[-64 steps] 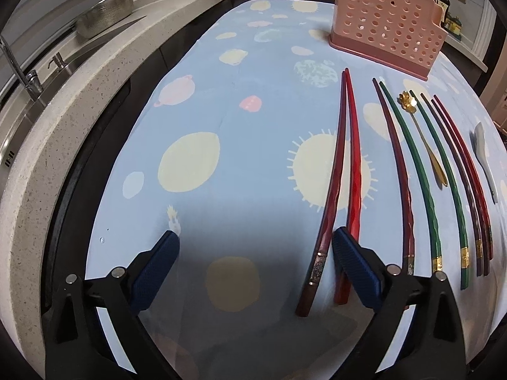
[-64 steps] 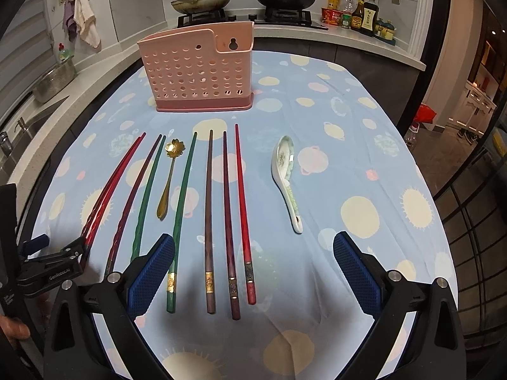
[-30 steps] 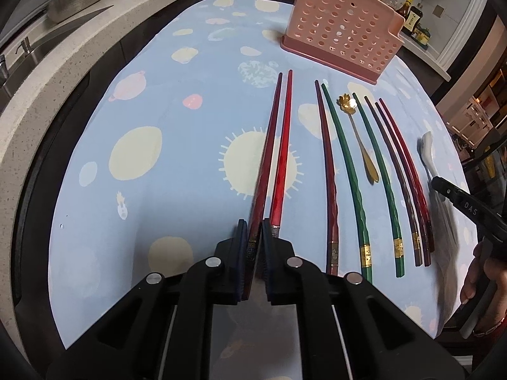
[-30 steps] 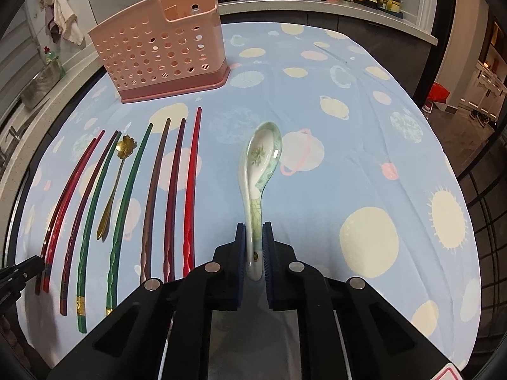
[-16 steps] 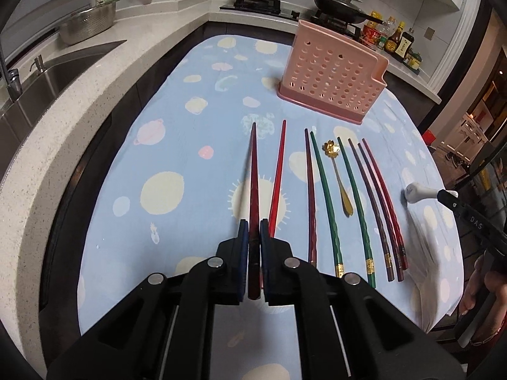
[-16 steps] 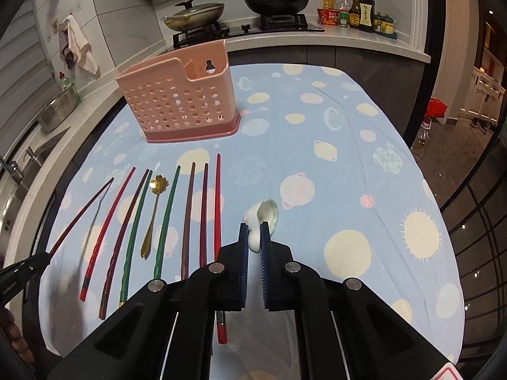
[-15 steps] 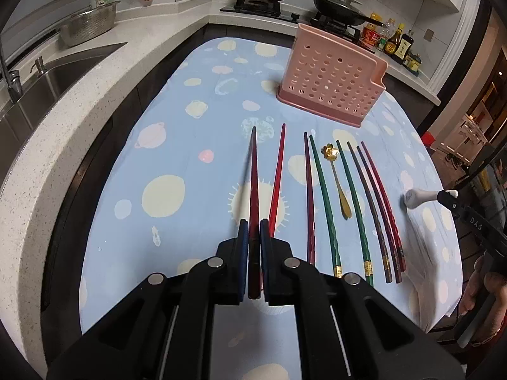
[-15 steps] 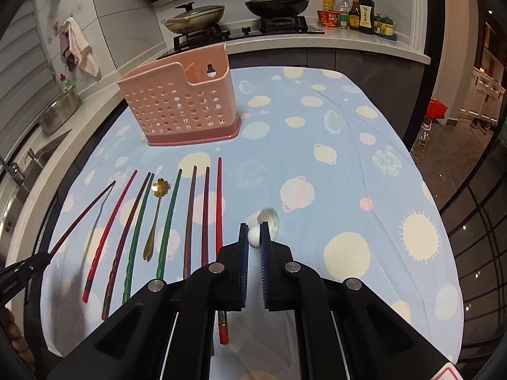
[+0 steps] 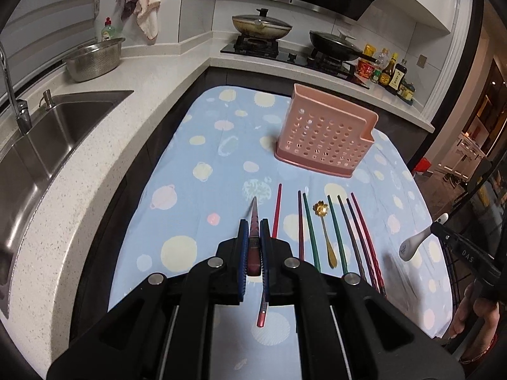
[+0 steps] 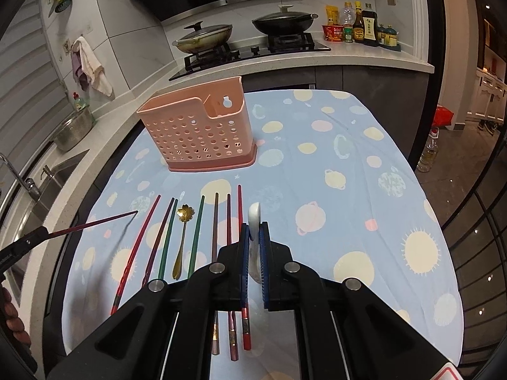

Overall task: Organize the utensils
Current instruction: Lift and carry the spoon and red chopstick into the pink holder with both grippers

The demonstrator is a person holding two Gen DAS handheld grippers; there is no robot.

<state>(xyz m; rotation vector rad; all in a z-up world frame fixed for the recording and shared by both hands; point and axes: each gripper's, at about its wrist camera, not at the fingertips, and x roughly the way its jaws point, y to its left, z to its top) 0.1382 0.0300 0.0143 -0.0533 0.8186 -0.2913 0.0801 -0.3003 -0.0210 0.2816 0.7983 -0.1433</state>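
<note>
My left gripper (image 9: pixel 253 231) is shut on a dark red chopstick (image 9: pixel 253 221) and holds it in the air above the blue tablecloth; that chopstick also shows in the right wrist view (image 10: pixel 95 221). My right gripper (image 10: pixel 253 232) is shut on a white ceramic spoon (image 10: pixel 254 218), lifted off the cloth; the spoon also shows in the left wrist view (image 9: pixel 418 242). Several chopsticks, red (image 9: pixel 276 212), green (image 9: pixel 310 228) and brown (image 9: pixel 351 231), and a gold spoon (image 9: pixel 323 221) lie in a row on the cloth. The pink perforated utensil holder (image 9: pixel 326 133) stands upright beyond them.
The table with the blue cloth (image 9: pixel 202 171) is flanked by a white counter with a steel sink (image 9: pixel 47 126) on the left. A stove with pans (image 9: pixel 263 28) and sauce bottles (image 9: pixel 386 72) stands behind. A steel colander (image 9: pixel 95 58) sits on the counter.
Both grippers have risen higher above the table with the chopstick and the spoon, and the view has tilted up toward the holder and stove.
</note>
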